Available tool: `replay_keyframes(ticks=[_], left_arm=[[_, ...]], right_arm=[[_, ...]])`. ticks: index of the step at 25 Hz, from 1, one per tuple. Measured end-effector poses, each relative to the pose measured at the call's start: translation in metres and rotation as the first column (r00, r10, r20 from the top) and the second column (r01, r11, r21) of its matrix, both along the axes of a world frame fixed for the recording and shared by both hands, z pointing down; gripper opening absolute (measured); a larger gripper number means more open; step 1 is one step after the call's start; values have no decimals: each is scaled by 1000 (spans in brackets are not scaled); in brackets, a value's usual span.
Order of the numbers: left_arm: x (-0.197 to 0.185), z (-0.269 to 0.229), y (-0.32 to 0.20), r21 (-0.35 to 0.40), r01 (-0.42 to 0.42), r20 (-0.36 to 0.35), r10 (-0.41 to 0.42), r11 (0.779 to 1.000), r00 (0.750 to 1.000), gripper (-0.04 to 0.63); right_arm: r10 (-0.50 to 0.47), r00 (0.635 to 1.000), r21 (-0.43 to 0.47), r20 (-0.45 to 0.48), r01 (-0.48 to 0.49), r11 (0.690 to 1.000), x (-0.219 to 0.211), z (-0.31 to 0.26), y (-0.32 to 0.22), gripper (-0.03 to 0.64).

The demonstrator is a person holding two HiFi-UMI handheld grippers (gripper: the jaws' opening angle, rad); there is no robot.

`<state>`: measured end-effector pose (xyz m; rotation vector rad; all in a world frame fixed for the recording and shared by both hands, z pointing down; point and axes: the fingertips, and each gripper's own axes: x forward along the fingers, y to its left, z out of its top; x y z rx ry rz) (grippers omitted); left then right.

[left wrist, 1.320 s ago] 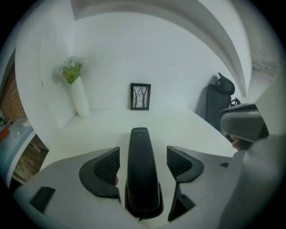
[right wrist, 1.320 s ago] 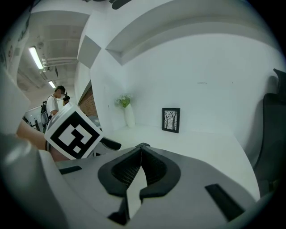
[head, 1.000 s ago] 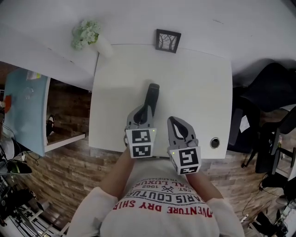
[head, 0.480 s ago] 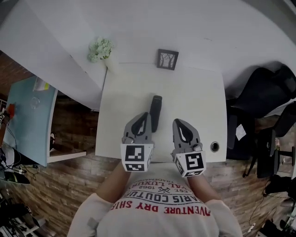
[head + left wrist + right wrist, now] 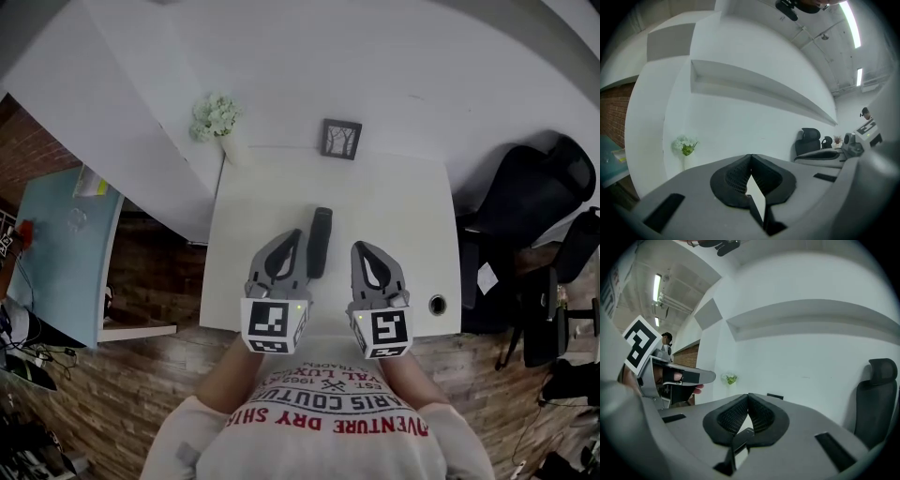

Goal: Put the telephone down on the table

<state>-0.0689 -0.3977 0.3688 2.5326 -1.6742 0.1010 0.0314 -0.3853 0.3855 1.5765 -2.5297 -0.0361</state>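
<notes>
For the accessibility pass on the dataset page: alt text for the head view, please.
A dark telephone lies flat on a white table; the left gripper and right gripper, both shut and empty, flank its near end. A framed picture and a vase of flowers stand at the back.

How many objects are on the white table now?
3: telephone mid-table, picture frame at the far edge, flower vase at the far left corner. The left gripper and right gripper cover some near edge.

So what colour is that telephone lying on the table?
Black; the telephone shows best in the head view, against the white table.
</notes>
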Motion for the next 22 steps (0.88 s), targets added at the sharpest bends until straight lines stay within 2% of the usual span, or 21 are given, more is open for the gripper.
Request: replay_keyframes(ticks=[8, 22], left_arm=[[-2, -4, 0, 30, -5, 25, 4, 1000, 1000, 25], [5, 21, 4, -60, -45, -6, 45, 997, 999, 25]], right_arm=[[-40, 999, -6, -36, 40, 999, -14, 0, 1, 25], [18, 998, -77, -53, -22, 997, -2, 22, 9, 25]])
